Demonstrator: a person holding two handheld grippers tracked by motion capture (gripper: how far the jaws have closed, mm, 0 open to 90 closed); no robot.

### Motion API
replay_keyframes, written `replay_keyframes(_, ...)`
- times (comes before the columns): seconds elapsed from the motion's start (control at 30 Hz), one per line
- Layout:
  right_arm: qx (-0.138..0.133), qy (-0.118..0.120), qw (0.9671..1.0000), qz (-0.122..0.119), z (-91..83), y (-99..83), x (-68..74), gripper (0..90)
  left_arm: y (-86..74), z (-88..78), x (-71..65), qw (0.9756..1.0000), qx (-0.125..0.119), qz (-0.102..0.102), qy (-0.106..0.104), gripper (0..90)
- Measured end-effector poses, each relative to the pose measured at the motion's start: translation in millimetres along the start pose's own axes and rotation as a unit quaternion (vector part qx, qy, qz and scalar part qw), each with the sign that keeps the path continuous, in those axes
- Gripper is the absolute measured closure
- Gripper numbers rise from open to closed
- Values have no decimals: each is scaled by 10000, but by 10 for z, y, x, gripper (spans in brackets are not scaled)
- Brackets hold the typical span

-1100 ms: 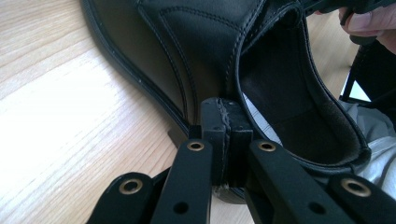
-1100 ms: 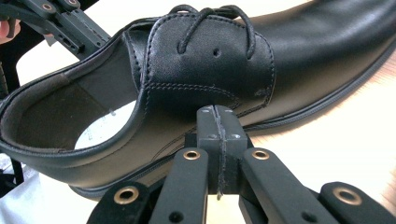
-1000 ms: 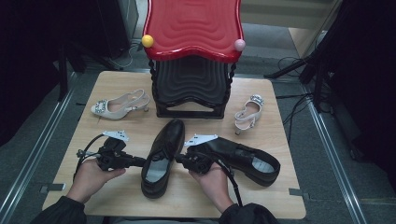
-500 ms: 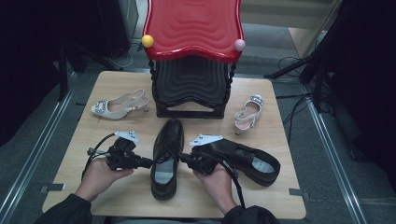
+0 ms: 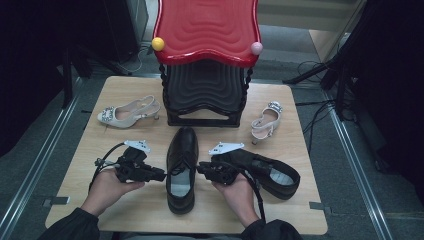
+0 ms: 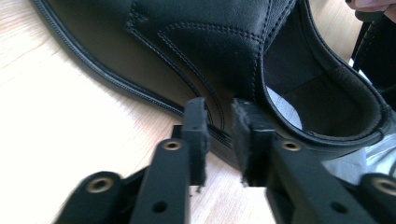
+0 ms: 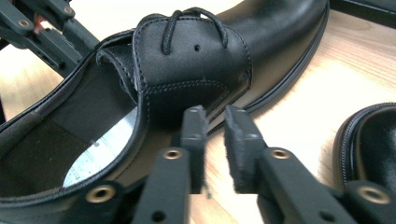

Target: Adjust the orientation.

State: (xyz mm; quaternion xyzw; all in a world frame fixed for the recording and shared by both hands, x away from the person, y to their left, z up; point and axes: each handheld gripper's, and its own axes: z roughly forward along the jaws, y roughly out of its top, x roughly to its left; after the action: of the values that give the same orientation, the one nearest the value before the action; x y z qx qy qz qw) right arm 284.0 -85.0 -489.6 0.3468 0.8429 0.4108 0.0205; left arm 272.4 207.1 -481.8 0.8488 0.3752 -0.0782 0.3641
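Observation:
A black laced dress shoe (image 5: pixel 181 150) stands in the middle of the wooden table (image 5: pixel 75 150), toe toward the stand. My left gripper (image 5: pixel 161 176) points at its left side and my right gripper (image 5: pixel 200 170) at its right side. The left gripper (image 6: pixel 219 116) has its tips by the shoe's (image 6: pixel 224 46) sole edge. The right gripper (image 7: pixel 215 121) ends just below the shoe's (image 7: pixel 196 60) laced flap. Both pairs of jaws have just been opening, with a narrow gap and nothing between them. A second black shoe (image 5: pixel 270 172) lies on the right of the table, beyond my right hand.
A white heeled sandal (image 5: pixel 127 112) lies at the back left and another (image 5: pixel 265 120) at the back right. A black stand with a red wavy top (image 5: pixel 207 30) rises at the back centre, a yellow ball (image 5: pixel 158 43) and a pink ball (image 5: pixel 256 48) on its corners.
The centre shoe has turned from tilted to straight, toe toward the stand. Both grippers have stayed at its sides.

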Motion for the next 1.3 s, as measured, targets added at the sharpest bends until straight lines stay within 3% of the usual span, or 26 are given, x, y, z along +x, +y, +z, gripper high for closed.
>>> replay_keyframes(0.1,-29,111,9999,-8,-46,2,-17,681,2,-26,-8,10000,-41,-2,-83,649)
replay_keyframes(0.27,-51,231,9997,-30,-163,-17,-47,583,-5,-59,-23,10000,-39,-59,2,536)
replay_keyframes(0.47,-37,302,9995,-23,-351,-39,-104,529,-17,-184,-26,9994,-309,-137,28,400)
replay_keyframes(0.8,-92,239,9996,-132,-599,-113,-212,463,-26,-176,-3,9996,-287,-37,72,340)
replay_keyframes(1.3,-196,-48,9996,172,-1008,-296,-422,452,39,-158,33,9996,-271,14,43,331)
